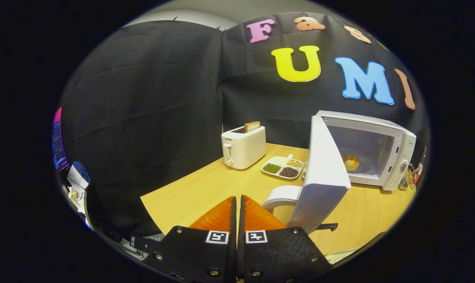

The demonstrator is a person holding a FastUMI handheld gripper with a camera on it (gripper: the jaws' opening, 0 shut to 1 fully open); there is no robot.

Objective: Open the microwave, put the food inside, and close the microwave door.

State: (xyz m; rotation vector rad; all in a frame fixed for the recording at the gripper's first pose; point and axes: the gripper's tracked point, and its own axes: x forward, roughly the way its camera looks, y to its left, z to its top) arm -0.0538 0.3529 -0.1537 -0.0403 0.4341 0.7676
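A white microwave (383, 157) stands on the wooden table at the right, beyond my fingers. Its door (320, 177) is swung wide open toward me, with the curved handle (280, 196) on its near side. Inside, a round golden bun (351, 162) rests on the glass turntable. My gripper (237, 202) is shut with nothing between its fingers, the tips pressed together just left of the door handle and apart from it.
A white toaster (243, 147) with a bread slice in it stands at the back of the table (206, 184). A divided white dish of beans (282, 167) lies between toaster and microwave. Small items sit right of the microwave. Clutter lies beyond the table's left edge.
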